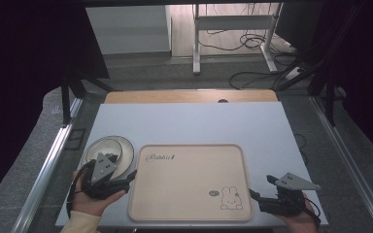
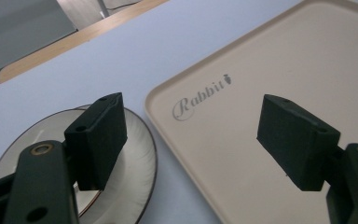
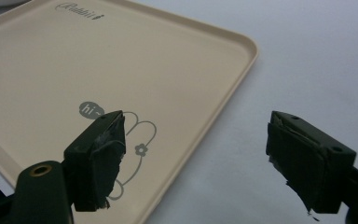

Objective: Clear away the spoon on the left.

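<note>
A beige tray (image 1: pixel 189 160) printed with "Rabbit" and a rabbit drawing lies flat at the table's front centre, with nothing on it. A white plate with a dark rim (image 1: pixel 121 148) sits just left of it, stacked on another. My left gripper (image 1: pixel 126 178) is open at the tray's left edge, one jaw over the plate (image 2: pixel 135 177) and the other over the tray (image 2: pixel 270 60). My right gripper (image 1: pixel 261 194) is open at the tray's front right corner, straddling the tray's rim (image 3: pixel 242 65), with nothing between its jaws.
The white tabletop (image 1: pixel 189 121) stretches behind the tray, with a wooden strip (image 1: pixel 189 96) along its far edge. Metal rails run down both sides of the table. Beyond stand a desk frame (image 1: pixel 233 34) and loose cables on the floor.
</note>
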A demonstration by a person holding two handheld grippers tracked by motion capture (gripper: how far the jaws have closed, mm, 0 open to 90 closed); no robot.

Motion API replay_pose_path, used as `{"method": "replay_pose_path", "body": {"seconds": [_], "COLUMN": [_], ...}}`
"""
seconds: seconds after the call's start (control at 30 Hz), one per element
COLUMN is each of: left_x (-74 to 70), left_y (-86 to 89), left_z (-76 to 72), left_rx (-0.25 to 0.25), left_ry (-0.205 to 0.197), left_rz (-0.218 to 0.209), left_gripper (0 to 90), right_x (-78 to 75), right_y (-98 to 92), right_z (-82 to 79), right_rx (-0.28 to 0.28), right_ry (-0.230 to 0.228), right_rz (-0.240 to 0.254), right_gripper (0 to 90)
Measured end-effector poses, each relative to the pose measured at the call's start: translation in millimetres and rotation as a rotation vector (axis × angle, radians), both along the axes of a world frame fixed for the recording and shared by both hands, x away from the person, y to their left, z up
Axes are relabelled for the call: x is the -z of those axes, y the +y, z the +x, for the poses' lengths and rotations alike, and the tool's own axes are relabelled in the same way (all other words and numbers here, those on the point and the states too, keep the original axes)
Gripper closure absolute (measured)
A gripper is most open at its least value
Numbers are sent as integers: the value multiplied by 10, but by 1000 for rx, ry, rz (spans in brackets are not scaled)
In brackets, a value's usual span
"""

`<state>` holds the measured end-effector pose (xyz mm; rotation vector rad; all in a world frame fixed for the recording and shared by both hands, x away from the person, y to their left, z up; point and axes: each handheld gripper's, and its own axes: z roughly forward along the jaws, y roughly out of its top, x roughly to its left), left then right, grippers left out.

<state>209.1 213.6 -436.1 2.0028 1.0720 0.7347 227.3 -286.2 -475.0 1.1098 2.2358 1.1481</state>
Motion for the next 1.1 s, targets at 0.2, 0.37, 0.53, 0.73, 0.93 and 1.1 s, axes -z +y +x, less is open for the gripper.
{"method": "replay_pose_path", "body": {"seconds": [0.2, 0.37, 0.53, 0.73, 0.93, 1.1], "left_x": [-50, -55, -68, -35, -7, 55], "left_y": [96, 158, 228, 417, 529, 624], "left_z": [-65, -104, -133, -182, -211, -244], "left_rx": [-13, -25, -38, -80, -99, -99], "left_ry": [-21, -22, -25, -21, -22, -20], "left_rz": [15, 16, 19, 32, 32, 37], "left_gripper": [240, 248, 253, 263, 263, 263], "right_x": [4, 10, 11, 11, 7, 3], "right_y": [-32, -43, -37, -37, -39, -63], "right_z": [8, 20, 17, 14, 13, 15], "right_rx": [25, 43, 40, 40, 41, 55], "right_ry": [0, 1, 0, -2, -5, -6], "right_rz": [-8, -12, -16, -16, -13, -16], "right_gripper": [199, 196, 196, 194, 194, 193]}}
